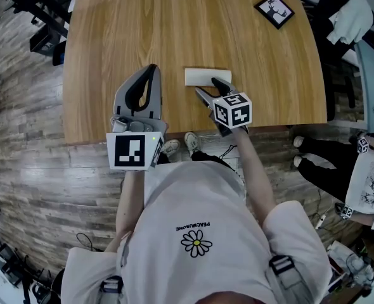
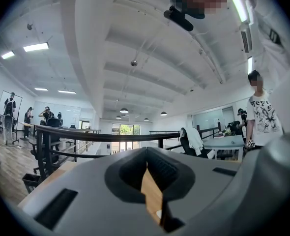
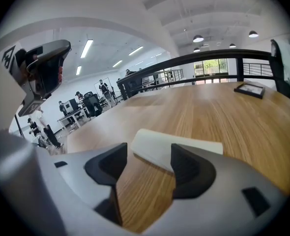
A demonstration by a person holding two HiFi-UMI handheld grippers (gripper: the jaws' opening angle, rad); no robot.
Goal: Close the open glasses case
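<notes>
A white glasses case (image 1: 203, 76) lies flat on the wooden table (image 1: 174, 24) and shows as a low closed-looking block with no lid raised. My right gripper (image 1: 211, 87) is open at the case's near edge, one dark finger (image 1: 222, 84) overlapping that edge. In the right gripper view the case (image 3: 157, 142) sits just beyond the gripper (image 3: 149, 152), partly between the two pads. My left gripper (image 1: 151, 69) is shut with nothing in it, left of the case and apart from it. In the left gripper view the gripper (image 2: 146, 151) tilts up toward the ceiling.
A small black picture frame (image 1: 274, 10) lies at the table's far right corner, also in the right gripper view (image 3: 249, 89). The table's near edge (image 1: 174, 135) runs just under both grippers. A person's legs (image 1: 326, 163) stand right of the table. A railing (image 3: 184, 60) runs beyond the far edge.
</notes>
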